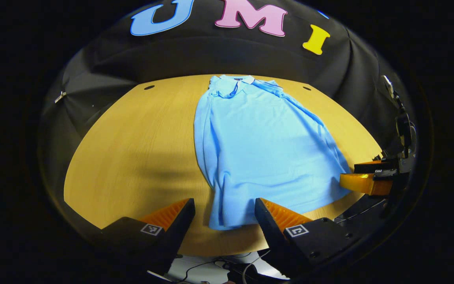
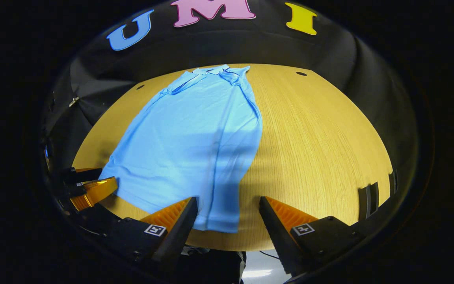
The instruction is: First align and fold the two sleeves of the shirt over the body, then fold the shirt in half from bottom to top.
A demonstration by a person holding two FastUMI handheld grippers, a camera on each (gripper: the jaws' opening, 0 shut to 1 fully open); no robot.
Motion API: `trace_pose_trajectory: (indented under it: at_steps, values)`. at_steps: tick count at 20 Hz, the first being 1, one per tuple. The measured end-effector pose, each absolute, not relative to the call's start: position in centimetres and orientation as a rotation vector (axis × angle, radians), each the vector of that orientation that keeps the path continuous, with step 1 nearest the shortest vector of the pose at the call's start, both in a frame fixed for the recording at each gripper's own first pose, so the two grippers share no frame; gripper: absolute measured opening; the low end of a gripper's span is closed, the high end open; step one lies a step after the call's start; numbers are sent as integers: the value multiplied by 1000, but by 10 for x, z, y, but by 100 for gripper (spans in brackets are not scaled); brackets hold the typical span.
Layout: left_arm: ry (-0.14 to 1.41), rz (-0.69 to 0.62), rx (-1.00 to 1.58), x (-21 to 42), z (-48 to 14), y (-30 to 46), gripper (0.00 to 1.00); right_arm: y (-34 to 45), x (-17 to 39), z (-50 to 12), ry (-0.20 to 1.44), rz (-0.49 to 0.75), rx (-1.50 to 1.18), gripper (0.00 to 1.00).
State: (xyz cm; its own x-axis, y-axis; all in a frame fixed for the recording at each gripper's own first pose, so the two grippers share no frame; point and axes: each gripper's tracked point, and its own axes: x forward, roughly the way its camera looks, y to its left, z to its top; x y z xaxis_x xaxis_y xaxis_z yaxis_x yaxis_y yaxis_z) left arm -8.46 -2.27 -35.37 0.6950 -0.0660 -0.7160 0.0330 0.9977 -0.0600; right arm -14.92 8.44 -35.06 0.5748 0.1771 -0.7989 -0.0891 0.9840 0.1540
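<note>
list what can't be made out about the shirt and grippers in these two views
- Shirt: the hem corner between the left gripper fingers is bunched in the left gripper view; its layers are unclear.
- Shirt underside: hidden against the table in the right gripper view.
- Right gripper: in the left gripper view, seen side-on at the edge; its opening is unclear there.

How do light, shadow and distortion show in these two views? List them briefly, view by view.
Left gripper view: fisheye bends the table edge into an arc; a soft shadow band lies on the wood left of the shirt; the left tool is sharp.
Right gripper view: same bowing; a broad shadow darkens the shirt's lower half and the wood beside it; the right tool is sharp.
</note>
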Motion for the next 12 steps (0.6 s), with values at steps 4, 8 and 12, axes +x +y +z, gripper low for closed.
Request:
trace_pose_trajectory:
  at_steps: [4, 8, 12]
  values:
    - [811, -50, -20, -82, -357, -29, 94, 81, -147, -354, 952, 171, 38, 96]
    - [821, -94, -7, -82, -356, -48, 52, 95, -146, -354, 957, 218, 24, 54]
    - [813, -107, -35, -77, -354, -58, 15, 103, -141, -352, 955, 245, 31, 9]
